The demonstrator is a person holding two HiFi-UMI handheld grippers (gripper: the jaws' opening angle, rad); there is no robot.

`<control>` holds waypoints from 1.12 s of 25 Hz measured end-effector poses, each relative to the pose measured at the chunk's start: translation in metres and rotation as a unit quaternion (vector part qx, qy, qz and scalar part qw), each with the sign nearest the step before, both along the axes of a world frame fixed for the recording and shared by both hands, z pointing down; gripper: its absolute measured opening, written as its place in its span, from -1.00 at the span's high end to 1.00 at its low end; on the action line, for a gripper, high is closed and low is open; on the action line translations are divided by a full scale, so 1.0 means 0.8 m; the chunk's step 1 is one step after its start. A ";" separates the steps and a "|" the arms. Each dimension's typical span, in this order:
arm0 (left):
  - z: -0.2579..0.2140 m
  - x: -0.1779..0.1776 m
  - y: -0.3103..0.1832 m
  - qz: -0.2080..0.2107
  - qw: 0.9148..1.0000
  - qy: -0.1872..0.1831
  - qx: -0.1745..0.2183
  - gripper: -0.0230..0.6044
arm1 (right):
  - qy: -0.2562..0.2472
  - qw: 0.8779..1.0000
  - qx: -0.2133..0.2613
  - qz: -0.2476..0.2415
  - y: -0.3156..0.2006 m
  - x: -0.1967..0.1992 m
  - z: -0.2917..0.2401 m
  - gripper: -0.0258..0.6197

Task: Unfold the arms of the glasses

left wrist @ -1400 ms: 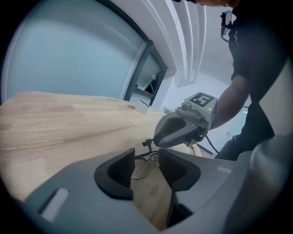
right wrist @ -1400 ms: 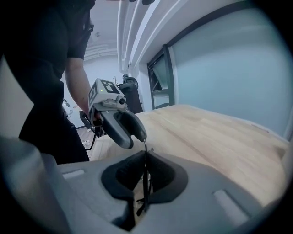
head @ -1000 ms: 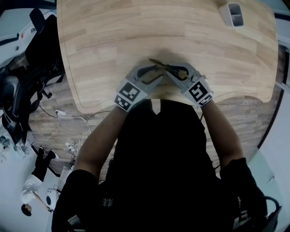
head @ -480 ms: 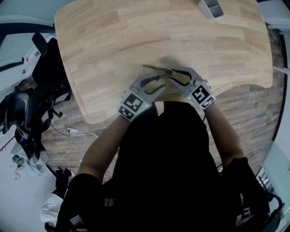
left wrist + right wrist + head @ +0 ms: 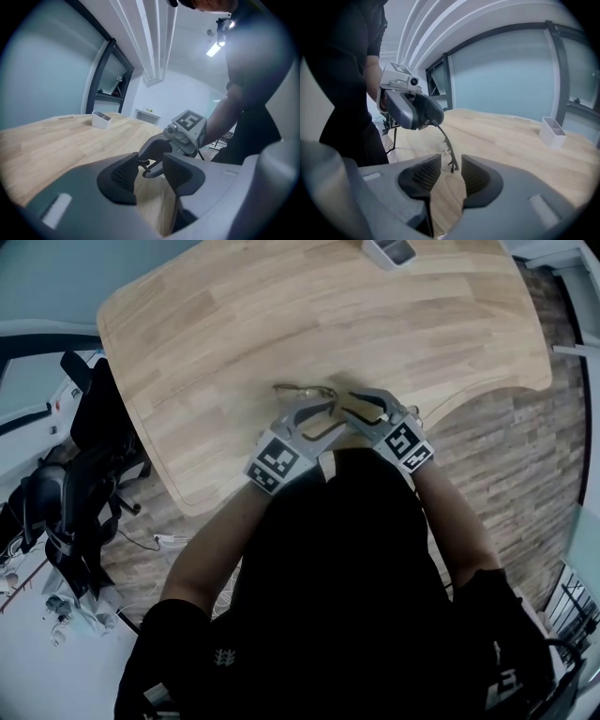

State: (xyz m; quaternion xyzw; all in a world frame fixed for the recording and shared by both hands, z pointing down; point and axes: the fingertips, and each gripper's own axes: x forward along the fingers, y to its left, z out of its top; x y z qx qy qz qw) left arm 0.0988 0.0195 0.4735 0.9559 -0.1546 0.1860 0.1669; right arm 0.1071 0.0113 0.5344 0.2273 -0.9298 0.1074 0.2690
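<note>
The thin dark-framed glasses [image 5: 302, 390] are just above the wooden table [image 5: 216, 324] near its front edge, between my two grippers. My left gripper [image 5: 323, 411] is shut on one end of the glasses. In the right gripper view, an arm of the glasses [image 5: 444, 138] runs out of the left gripper's fingertips [image 5: 425, 111] and down. Its hooked end lies between the jaws of my right gripper [image 5: 451, 174], which stand apart without pressing on it. In the left gripper view, a thin dark piece of the glasses [image 5: 144, 168] sits between the pads, with the right gripper [image 5: 158, 146] just beyond.
A small white tray [image 5: 389, 249] stands at the table's far edge, also visible as the tray [image 5: 101, 119] and the tray [image 5: 552, 130]. An office chair [image 5: 66, 493] and cables lie on the floor to the left. The person's dark torso covers the lower head view.
Both grippers and the glasses have drifted left in the head view, and the table has swung with the camera. The right gripper's jaws have let go of the glasses arm.
</note>
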 end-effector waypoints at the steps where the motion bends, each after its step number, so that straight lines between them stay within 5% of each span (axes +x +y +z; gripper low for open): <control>1: -0.001 0.004 0.002 0.003 1.000 0.001 -0.001 0.38 | 0.003 1.000 -0.003 0.006 0.002 0.002 0.003 0.53; 15: -0.001 0.028 0.010 0.013 1.000 -0.003 0.002 0.38 | 0.020 1.000 -0.007 0.005 -0.018 0.000 0.016 0.53; 21: 0.023 -0.038 -0.022 -0.058 0.997 -0.039 -0.015 0.38 | 0.041 0.999 0.015 0.002 -0.077 0.001 0.018 0.53; 28: 0.068 -0.097 -0.077 -0.152 0.981 -0.122 -0.019 0.40 | 0.056 0.998 0.014 0.025 -0.116 -0.007 0.026 0.53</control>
